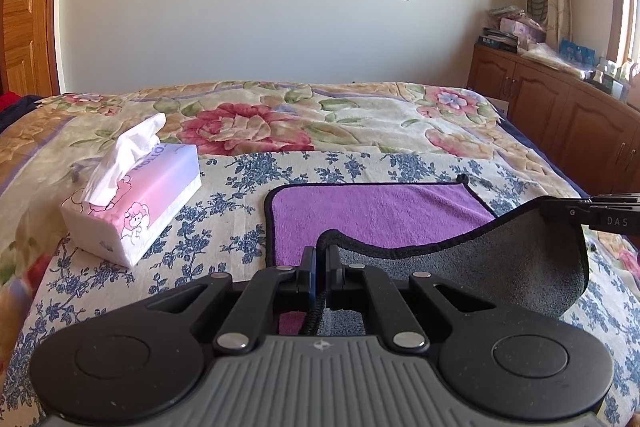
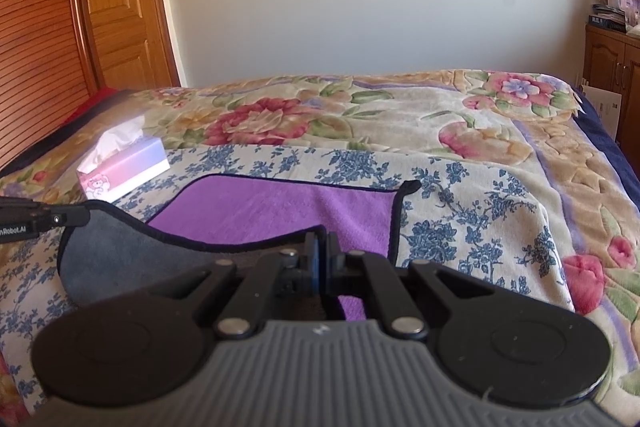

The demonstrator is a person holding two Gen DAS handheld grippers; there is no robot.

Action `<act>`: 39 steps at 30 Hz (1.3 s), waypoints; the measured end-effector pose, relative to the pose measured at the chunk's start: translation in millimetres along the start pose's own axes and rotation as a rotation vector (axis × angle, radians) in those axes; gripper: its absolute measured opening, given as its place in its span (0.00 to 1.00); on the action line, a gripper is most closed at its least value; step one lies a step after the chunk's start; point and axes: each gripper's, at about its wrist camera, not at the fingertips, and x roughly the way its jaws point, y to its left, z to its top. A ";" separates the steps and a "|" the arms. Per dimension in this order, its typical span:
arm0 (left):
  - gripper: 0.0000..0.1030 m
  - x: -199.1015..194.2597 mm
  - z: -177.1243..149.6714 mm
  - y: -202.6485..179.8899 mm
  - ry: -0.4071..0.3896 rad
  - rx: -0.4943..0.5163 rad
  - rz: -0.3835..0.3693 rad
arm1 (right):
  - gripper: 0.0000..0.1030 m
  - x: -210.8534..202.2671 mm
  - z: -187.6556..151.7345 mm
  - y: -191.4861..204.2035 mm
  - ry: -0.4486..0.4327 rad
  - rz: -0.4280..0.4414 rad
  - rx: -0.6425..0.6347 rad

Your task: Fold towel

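Towel (image 1: 380, 215) lay on sheet (image 1: 224, 211), sheet on bed (image 1: 360, 115). Near edge was lifted, left tongs (image 1: 320, 267) and right tongs (image 2: 322, 251) at its corners. Tissue box (image 1: 136, 203) sat left of towel. Cabinet (image 1: 560, 107) stood right of bed.

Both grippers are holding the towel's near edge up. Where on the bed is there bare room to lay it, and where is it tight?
Free: the towel's own purple far half, flat ahead of both grippers, left and right; the blue-flowered cloth right of the towel; the floral blanket beyond it. Tight: the left side, where the tissue box sits on the cloth near the towel's far left corner.
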 end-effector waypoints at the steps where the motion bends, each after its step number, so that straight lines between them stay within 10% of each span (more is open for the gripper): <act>1: 0.05 1.0 0.8 0.3 0.000 -0.002 0.000 | 0.04 0.8 0.5 0.2 -0.001 0.000 -0.002; 39: 0.05 59.6 26.6 9.7 0.009 0.063 0.010 | 0.04 50.0 16.8 -18.8 -0.012 -0.035 -0.053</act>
